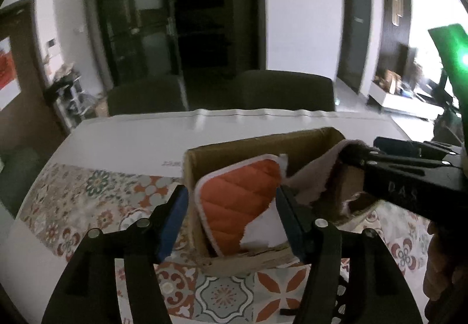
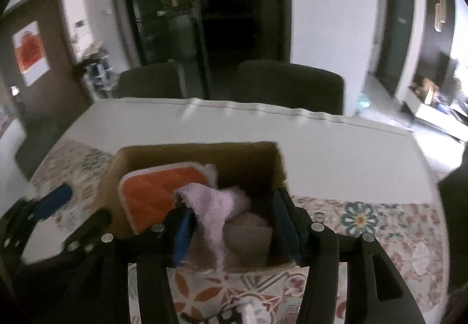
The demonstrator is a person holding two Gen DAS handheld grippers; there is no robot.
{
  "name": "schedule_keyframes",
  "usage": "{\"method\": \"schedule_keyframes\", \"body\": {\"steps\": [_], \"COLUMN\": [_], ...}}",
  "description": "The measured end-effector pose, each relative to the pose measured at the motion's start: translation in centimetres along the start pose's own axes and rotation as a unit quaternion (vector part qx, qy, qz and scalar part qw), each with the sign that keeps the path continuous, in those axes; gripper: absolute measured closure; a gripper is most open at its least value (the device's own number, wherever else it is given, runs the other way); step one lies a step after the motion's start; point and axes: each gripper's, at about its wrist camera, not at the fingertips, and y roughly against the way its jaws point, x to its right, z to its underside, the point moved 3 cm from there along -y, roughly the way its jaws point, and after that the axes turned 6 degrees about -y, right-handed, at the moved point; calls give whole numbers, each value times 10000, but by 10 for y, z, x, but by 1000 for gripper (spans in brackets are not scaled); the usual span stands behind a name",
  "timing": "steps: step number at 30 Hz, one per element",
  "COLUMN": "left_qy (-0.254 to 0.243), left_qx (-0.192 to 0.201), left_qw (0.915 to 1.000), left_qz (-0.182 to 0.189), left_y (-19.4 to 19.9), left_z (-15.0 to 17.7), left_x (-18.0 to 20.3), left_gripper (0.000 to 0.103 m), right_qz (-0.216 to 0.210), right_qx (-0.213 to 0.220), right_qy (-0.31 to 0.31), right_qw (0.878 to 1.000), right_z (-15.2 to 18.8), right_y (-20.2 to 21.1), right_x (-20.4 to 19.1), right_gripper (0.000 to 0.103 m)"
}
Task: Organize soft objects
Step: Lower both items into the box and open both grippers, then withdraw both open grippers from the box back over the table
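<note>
An open cardboard box (image 1: 263,142) (image 2: 190,148) stands on the patterned mat. An orange quilted pad (image 1: 237,195) (image 2: 158,186) with white trim leans inside it, on a white cloth (image 1: 263,233). My left gripper (image 1: 231,221) (image 2: 73,211) is open; its blue pads straddle the box's left part and do not press the orange pad. My right gripper (image 2: 234,230) (image 1: 376,148) is open over the box's right part. A pink towel (image 2: 210,207) (image 1: 316,175) hangs draped over its left finger and trails into the box, above a beige bundle (image 2: 248,230).
The patterned mat (image 1: 87,201) (image 2: 380,224) covers the near part of a white table (image 1: 131,136). Two dark chairs (image 1: 286,90) (image 2: 289,84) stand at the table's far edge. A person's hand (image 1: 438,265) holds the right gripper's handle.
</note>
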Motion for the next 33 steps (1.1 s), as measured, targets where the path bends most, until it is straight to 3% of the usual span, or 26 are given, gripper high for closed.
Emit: {"method": "schedule_keyframes", "body": {"steps": [5,10,16,20,23,33], "left_qy": [33,126,322,470,578,515], "left_qx": [-113,-92,-37,-31,-22,19], "left_qw": [9999,9999,9993,9987,9982,9985], "left_qz": [-101,-4,-178,-194,-173,-170], "left_y": [4,7,10,9,7,13], "left_z": [3,2,-6,-16,-22,-19], "left_x": [-4,-3,-9,-16,-19,-12], "left_gripper": [42,42,41,40,40,39], "right_qz": [92,32,-222,-367,-770,-579], "right_qx": [-703,-958,-866,-1026,-1311,-971], "right_qy": [84,88,-226,-304,-616,-664], "right_qw": [9975,9954,9957,9936,9865,9914], "right_z": [1,10,-11,-24,-32,-31], "right_y": [-17,-14,-13,-22,-27,-14], "right_x": [-2,-1,2,-4,-6,2], "right_gripper": [49,49,49,49,49,49]}}
